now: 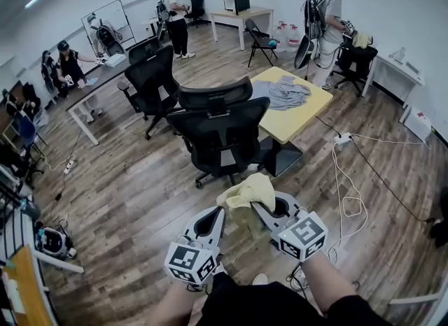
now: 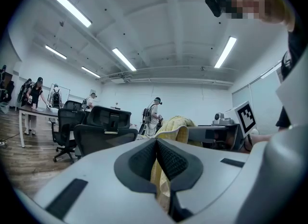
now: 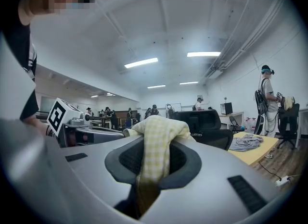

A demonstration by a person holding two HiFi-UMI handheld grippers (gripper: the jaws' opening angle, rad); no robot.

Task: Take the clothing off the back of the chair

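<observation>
While the yellow checked garment (image 1: 249, 190) is hanging clear of the black office chair (image 1: 222, 127), on the person's side of it and touching neither its backrest nor its seat, both hand-held grippers are gripping it between them. The left gripper (image 1: 218, 211) is pressing its jaws together on a fold of the fabric; its own view is showing the pads nearly meeting, with yellow cloth trailing down through the slit below them. The right gripper (image 1: 257, 206) is pinching a thicker bunch of the same garment, its jaws standing slightly apart around the cloth, which is mounding over the pads and draping down between them. In the head view the garment is bridging the two sets of jaws and rising in a loose heap above the right one. The two grippers are lying side by side, roughly level, pointing away from the person toward the chair and angling inward so that their tips are converging on the cloth. The person's forearms (image 1: 326, 281) are extending forward from the lower edge of the head view. Beyond the chair, a grey garment (image 1: 283, 94) is lying on a yellow table (image 1: 285, 125).
</observation>
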